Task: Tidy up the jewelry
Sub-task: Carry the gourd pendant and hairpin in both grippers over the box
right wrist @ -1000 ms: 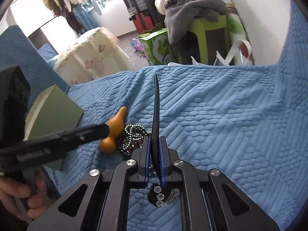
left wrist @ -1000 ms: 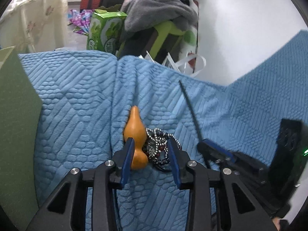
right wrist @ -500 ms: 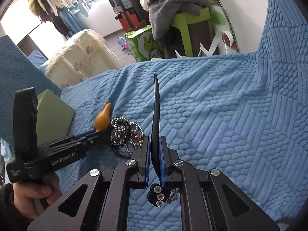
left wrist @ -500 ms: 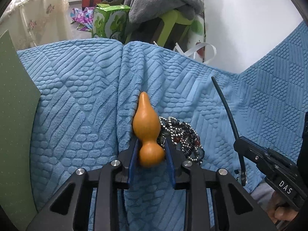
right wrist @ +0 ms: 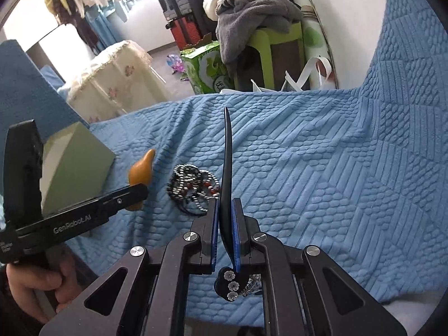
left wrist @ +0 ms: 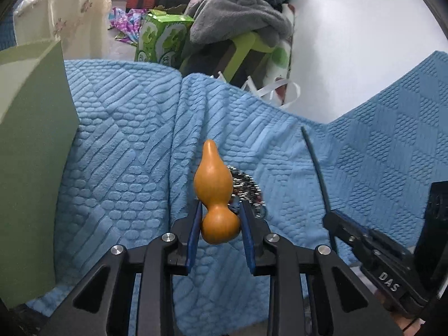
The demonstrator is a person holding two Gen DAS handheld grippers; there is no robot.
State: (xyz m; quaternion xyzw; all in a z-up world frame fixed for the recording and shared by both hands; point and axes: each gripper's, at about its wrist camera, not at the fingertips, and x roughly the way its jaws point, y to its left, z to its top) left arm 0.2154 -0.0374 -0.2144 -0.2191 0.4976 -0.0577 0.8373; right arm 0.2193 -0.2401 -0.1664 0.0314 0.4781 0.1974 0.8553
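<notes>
At far left, a sage-green box stands on a blue textured blanket, its flat side facing the scene. Just right of it, the left hand-held gripper pinches the round lower bulb of an orange gourd-shaped ornament, whose pointed tip aims away from the camera toward the blanket's far edge. Immediately right of the gourd, and partly hidden behind it in the left wrist view, a heap of silver-and-red beaded strands lies on the blanket. Farther right, the right hand-held gripper is pressed together on a slim black hairpin, which sticks up and forward between the blue pads; its decorated end with small flowers hangs just below the fingers. In the right wrist view, a bare hand grips the left tool's handle. Beyond the blanket, grey clothing is piled on a lime-green stool beside a green carton.
</notes>
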